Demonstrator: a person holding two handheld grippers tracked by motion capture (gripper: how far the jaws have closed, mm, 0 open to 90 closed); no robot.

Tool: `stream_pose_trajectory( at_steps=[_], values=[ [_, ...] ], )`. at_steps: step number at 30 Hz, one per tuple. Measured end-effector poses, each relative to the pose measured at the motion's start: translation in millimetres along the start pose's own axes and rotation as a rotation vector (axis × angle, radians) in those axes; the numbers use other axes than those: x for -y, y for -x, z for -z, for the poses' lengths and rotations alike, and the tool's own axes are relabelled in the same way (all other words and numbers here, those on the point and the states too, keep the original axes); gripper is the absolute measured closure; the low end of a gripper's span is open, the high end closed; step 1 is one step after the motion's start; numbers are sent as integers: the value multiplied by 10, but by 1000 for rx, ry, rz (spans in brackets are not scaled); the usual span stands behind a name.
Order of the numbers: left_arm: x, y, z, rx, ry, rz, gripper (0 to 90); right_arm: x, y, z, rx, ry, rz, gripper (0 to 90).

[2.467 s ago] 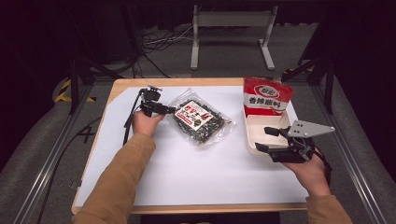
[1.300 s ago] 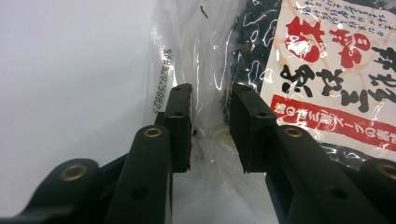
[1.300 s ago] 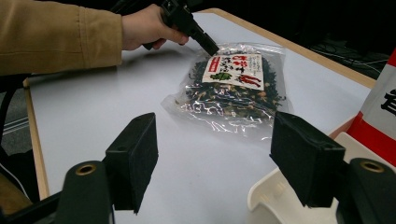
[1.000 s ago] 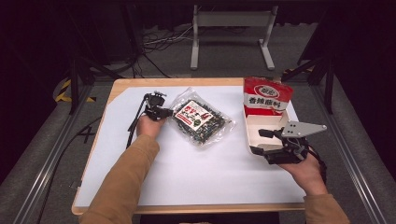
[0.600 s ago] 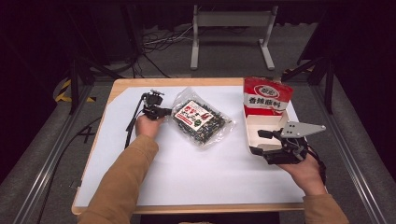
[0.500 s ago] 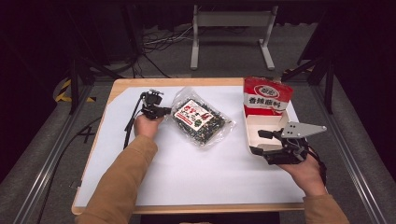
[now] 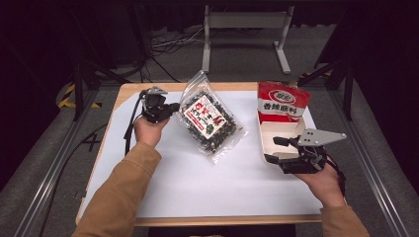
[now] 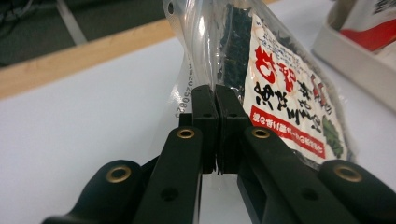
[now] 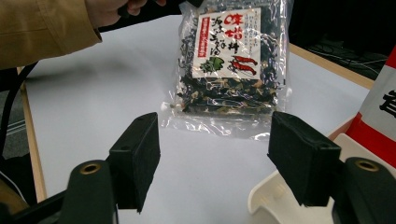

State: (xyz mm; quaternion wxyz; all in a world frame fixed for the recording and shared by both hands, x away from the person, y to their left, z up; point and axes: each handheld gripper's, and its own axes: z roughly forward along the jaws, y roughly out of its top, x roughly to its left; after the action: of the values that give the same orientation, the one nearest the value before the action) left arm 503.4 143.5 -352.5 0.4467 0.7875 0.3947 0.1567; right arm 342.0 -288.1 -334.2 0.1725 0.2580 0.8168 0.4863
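The left gripper (image 7: 170, 107) pinches with its jaws pressed together the clear edge of the snack bag (image 7: 208, 120), which is full of dark dried pieces and has a white label. One end of the bag is lifted; the other end rests on the white table (image 7: 207, 182). The right gripper (image 7: 279, 154) has its jaws spread wide, at the near corner of the white box (image 7: 269, 136) with the red flap.

Table (image 7: 148, 207): wooden edge, white top sheet.
Floor (image 7: 44, 163): grey carpet, dimly lit.
Rails (image 7: 47, 177): metal, flanking both table sides.
Stand (image 7: 244, 22): pale metal frame, beyond the far edge.
Cables (image 7: 168, 47): loose, near the stand.
Surroundings: dark.
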Motion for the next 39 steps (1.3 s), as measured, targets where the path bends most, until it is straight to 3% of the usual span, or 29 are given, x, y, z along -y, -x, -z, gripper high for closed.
stream_pose_trajectory(
  at_steps=[3,6,8,16,22,28,31,36,39],
  values=[
    [-64,111,158,11,41,-49,885,-3,-3,7,1,2,2,331],
    [-89,174,247,31,69,-58,885,-4,-7,7,3,3,2,331],
    [-114,266,357,43,96,-97,885,-8,-15,3,5,1,6,330],
    [-150,488,604,78,144,-172,887,-32,-44,4,-2,19,22,340],
    [-153,652,805,128,184,-239,888,-63,-57,-27,-13,24,19,350],
    [-145,812,942,198,216,-311,887,-133,-83,-107,-56,31,3,347],
    [-114,904,1009,256,227,-367,887,-210,-104,-168,-83,20,1,328],
    [-93,1003,1066,305,236,-419,887,-316,-121,-212,-115,28,-1,325],
    [-80,1071,1111,333,261,-459,887,-392,-138,-244,-168,40,1,321]
  ],
)
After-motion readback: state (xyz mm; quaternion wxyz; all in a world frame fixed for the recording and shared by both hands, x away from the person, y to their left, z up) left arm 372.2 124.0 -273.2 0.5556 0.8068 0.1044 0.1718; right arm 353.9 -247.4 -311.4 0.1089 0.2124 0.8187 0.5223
